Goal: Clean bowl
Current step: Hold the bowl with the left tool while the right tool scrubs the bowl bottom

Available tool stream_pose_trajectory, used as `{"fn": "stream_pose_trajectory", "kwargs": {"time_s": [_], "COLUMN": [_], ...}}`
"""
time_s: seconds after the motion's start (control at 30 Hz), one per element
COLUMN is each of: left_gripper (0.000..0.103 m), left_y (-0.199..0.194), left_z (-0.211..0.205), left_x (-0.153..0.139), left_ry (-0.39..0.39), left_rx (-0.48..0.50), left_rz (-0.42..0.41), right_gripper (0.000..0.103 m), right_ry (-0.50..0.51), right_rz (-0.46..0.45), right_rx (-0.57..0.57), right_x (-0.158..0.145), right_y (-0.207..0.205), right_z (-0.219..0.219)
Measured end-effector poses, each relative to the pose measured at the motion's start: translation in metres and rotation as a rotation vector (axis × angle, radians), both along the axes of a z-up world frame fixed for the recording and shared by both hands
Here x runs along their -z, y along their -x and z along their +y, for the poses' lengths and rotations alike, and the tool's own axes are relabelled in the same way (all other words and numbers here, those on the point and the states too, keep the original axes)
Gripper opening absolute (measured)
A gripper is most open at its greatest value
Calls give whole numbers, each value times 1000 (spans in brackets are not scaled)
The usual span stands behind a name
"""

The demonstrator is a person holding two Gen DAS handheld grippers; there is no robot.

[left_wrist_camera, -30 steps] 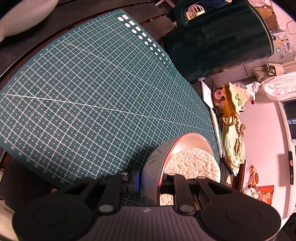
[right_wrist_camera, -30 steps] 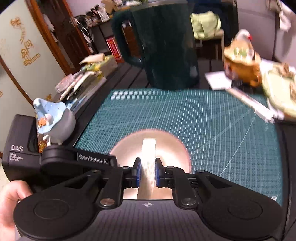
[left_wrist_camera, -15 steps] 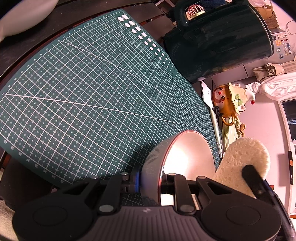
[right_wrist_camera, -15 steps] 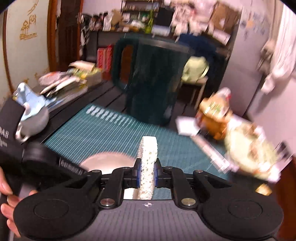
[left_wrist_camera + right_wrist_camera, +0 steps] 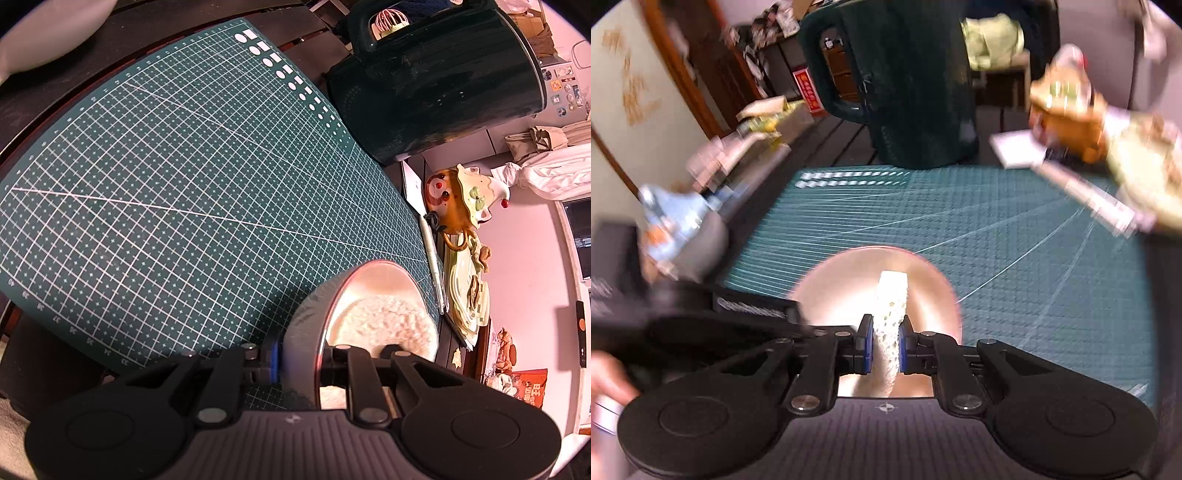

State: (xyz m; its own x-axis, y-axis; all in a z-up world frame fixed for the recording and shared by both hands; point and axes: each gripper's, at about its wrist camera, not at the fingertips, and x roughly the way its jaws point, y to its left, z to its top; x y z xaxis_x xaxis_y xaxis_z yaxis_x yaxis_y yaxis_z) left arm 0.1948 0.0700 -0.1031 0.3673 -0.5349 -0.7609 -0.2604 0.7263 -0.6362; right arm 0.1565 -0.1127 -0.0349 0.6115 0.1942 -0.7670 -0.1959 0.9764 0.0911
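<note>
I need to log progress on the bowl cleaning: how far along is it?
Done: the left gripper is clamped on the bowl rim, and the right gripper is shut on the sponge. In hand: the sponge sits inside the bowl, mid-wipe. Left: finishing and putting both down. Cleanliness can't be judged.

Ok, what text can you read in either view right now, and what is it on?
"37", "36", "35", "34", "33": ruler numbers along the cutting mat near edge, small, so my best reading.
Orange packet: white characters, too small to read.
Label strip on the left gripper: blurred, unreadable.
Red sign: blurred, unreadable.
Gold wall characters: blurred, unreadable.
</note>
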Motion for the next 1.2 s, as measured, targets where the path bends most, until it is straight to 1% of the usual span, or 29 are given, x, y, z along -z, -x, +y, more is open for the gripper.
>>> {"fn": "stream_pose_trajectory", "kwargs": {"time_s": [0.03, 0.1, 0.17, 0.2, 0.27, 0.3, 0.33, 0.37, 0.4, 0.43, 0.47, 0.5, 0.53, 0.7, 0.8, 0.87, 1.03, 1.07, 1.17, 1.2], "left_gripper": [18, 18, 18, 18, 18, 18, 18, 18, 18, 18, 18, 18, 18, 17, 17, 17, 17, 17, 17, 17], "left_y": [0, 0, 0, 0, 0, 0, 1, 1, 2, 2, 2, 2, 2, 2, 2, 2, 1, 1, 2, 2], "left_z": [0, 0, 0, 0, 0, 0, 0, 2, 2, 2, 2, 2, 1, 3, 2, 2, 4, 4, 4, 4], "left_x": [0, 0, 0, 0, 0, 0, 1, 1, 2, 2, 2, 1, 0, 2, 1, 1, 4, 4, 3, 3], "left_ry": [1, 4, 3, 2, 3, 3, 3, 4, 3, 3, 3, 3, 2, 5, 3, 4, 9, 9, 10, 10], "left_rx": [0, -2, -2, -1, -2, -2, -2, -1, -1, -1, -1, 0, 0, -3, -1, 0, -1, -2, -3, -3], "left_rz": [0, 2, 1, 1, 2, 2, 2, 1, 1, 1, 1, 2, 2, 4, 2, 2, 3, 3, 4, 4], "right_gripper": [11, 11, 11, 11, 12, 12, 12, 12, 12, 12, 12, 12, 12, 12, 12, 12, 12, 12, 12, 12], "right_ry": [110, 183, 291, 308, 351, 348, 317, 183, 154, -32, -156, -181, -244, -271, -147, 24, 252, 303, 387, 399], "right_rz": [-62, -109, -198, -218, -281, -292, -292, -241, -228, -139, -71, -54, 0, 95, 79, 6, -131, -169, -246, -261], "right_rx": [-24, -45, -69, -71, -55, -43, -24, 0, 3, 13, 22, 22, 25, 35, 25, -8, -69, -79, -90, -87], "right_x": [-3, -4, -13, -15, -28, -33, -41, -50, -51, -51, -46, -44, -34, -7, 2, 2, -4, -7, -17, -20], "right_y": [7, 14, 23, 24, 27, 27, 26, 21, 22, 13, 7, 5, -1, -13, -11, -5, 15, 20, 29, 29], "right_z": [13, 22, 33, 32, 29, 27, 20, 4, 2, -16, -27, -29, -33, -31, -20, -1, 26, 30, 36, 38]}}
